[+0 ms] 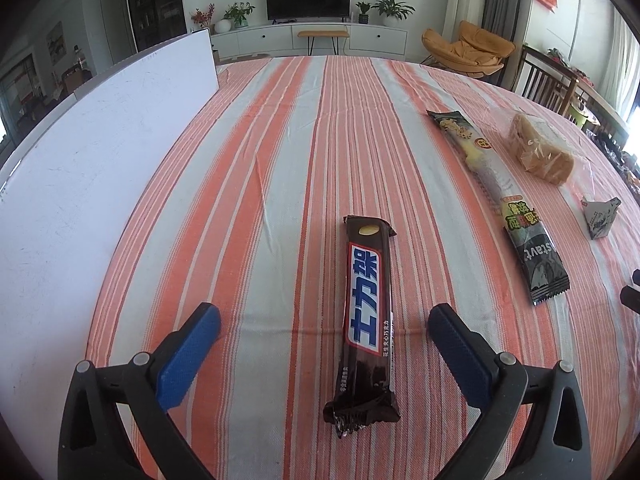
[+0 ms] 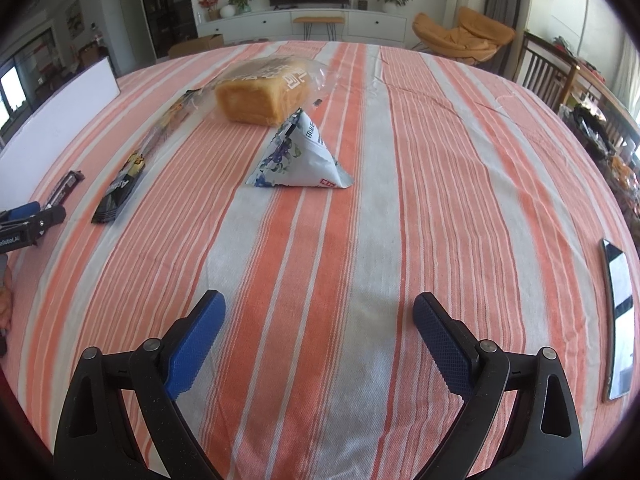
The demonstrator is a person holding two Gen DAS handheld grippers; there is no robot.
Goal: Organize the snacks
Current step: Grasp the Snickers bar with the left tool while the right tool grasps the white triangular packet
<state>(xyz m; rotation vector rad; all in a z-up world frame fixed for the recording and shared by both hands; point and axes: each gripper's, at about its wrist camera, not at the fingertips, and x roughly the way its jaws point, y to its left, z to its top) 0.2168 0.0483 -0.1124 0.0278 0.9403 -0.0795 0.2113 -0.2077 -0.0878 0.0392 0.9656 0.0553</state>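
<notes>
On striped cloth (image 1: 280, 160), brown chocolate bar (image 1: 366, 320)

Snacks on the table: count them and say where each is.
4. Chocolate bar between the left hand-held gripper's open fingers; long packet to its right; bread behind the triangular pouch. None seem hidden.

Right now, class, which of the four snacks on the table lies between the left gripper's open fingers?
The brown chocolate bar with blue lettering. The long noodle packet, bagged bread and triangular pouch lie farther right.
</notes>
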